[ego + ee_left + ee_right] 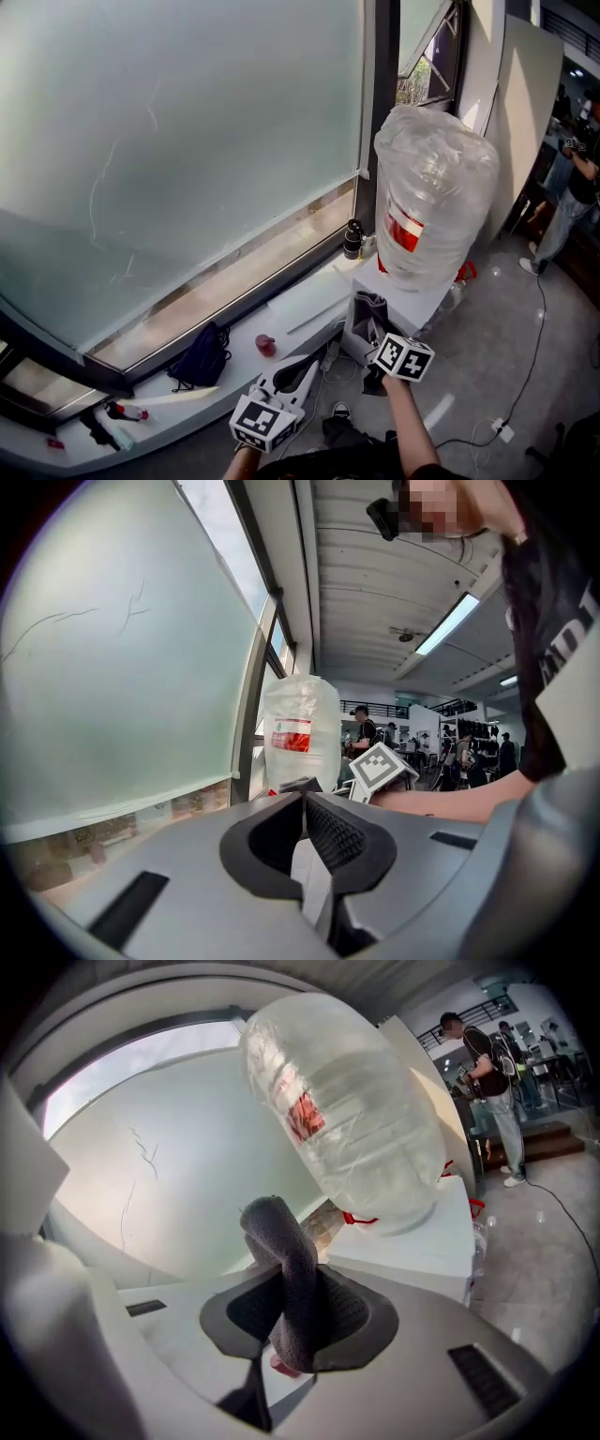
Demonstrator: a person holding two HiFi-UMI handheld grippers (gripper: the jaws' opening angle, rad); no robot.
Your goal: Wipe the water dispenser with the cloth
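Office-workshop hall | frosted window (178,141), water dispenser (405,300), ceiling strip lights (450,622)

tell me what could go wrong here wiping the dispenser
1. The cloth is pinched in the right gripper by one narrow fold; it may slip out while rubbing.
2. The big bottle sits atop the dispenser; a hard push could rock it.

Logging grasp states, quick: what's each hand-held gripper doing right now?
Left hand-held gripper: closed, nothing in it.
Right hand-held gripper: closed on the cloth.
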